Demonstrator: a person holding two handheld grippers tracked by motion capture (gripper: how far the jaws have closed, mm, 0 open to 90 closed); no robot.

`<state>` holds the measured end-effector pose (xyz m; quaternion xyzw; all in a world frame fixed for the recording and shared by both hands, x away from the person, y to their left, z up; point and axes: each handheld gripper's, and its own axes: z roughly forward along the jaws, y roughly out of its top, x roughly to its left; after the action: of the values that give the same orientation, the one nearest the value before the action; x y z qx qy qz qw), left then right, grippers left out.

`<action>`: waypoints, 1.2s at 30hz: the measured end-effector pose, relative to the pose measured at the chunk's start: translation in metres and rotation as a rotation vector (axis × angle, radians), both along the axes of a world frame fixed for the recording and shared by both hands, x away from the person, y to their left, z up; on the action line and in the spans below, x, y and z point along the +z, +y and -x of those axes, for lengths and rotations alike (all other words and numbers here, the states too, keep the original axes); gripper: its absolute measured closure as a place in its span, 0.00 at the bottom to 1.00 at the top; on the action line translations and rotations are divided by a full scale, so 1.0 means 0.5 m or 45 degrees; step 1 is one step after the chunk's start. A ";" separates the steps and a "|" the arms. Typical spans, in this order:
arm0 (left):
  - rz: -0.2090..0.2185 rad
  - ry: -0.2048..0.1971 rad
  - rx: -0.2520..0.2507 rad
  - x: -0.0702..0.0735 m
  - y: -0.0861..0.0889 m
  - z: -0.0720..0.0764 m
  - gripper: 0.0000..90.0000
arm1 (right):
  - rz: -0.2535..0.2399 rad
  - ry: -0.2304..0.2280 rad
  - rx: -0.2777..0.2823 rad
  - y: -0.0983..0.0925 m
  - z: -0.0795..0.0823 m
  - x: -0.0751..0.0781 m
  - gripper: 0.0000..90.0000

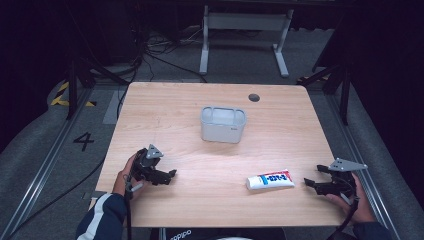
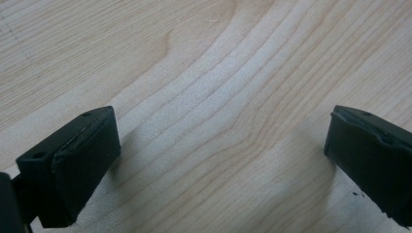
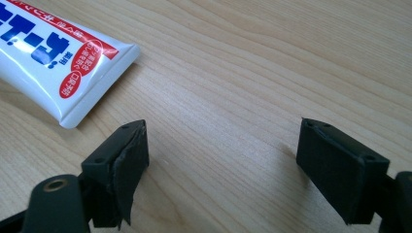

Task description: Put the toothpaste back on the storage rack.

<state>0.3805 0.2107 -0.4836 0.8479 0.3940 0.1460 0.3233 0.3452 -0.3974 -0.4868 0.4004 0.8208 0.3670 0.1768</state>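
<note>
The right gripper [image 3: 221, 160] stood with its jaws wide and nothing between them, low over bare wood; the flat crimped end of the toothpaste tube [image 3: 58, 58] lay just beyond the jaw that shows at the left of the right gripper view, near it but not touching. In the high view that tube [image 1: 270, 180] rested near the table's [image 1: 165, 110] front edge, between the two hands and closer to the right gripper [image 1: 312, 183]. The left gripper [image 2: 221, 160] was likewise spread and empty, hovering over plain tabletop well apart from the tube. Behind, at mid-table, sat a white bin [image 1: 223, 124].

The risks seemed these: closing on the thin crimp could let the slick tube slip or pivot out; a jaw coming in low might shove the tube sideways rather than straddle it; gripping one end only would leave the rest drooping, likely to catch the bin's rim if carried there.
</note>
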 end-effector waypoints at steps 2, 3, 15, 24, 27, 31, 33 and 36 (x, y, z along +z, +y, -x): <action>0.002 0.001 0.013 0.000 0.006 -0.001 0.00 | 0.000 0.000 0.001 0.000 0.000 0.000 0.22; -0.004 0.004 0.019 0.001 0.010 -0.001 0.00 | 0.000 0.001 0.001 0.000 0.000 0.000 0.22; -0.013 -0.010 -0.017 0.001 0.018 0.000 0.00 | 0.010 0.005 0.037 0.004 0.000 0.004 0.27; 0.002 0.007 -0.005 0.000 0.017 0.004 0.00 | 0.036 0.065 0.134 0.036 0.002 0.033 0.30; 0.002 0.007 -0.005 0.000 0.017 0.004 0.00 | 0.049 0.051 0.164 0.047 0.010 0.045 0.32; 0.002 0.007 -0.005 0.000 0.017 0.004 0.00 | 0.050 0.024 0.245 0.074 0.022 0.066 0.33; 0.001 0.007 -0.005 0.000 0.017 0.004 0.00 | 0.073 0.018 0.310 0.098 0.023 0.078 0.33; 0.001 0.007 -0.005 0.000 0.017 0.004 0.00 | 0.090 0.017 0.351 0.114 0.021 0.085 0.33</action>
<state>0.3787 0.2191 -0.4834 0.8488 0.3935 0.1428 0.3229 0.3349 -0.3407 -0.4445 0.2800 0.8816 0.3559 0.1332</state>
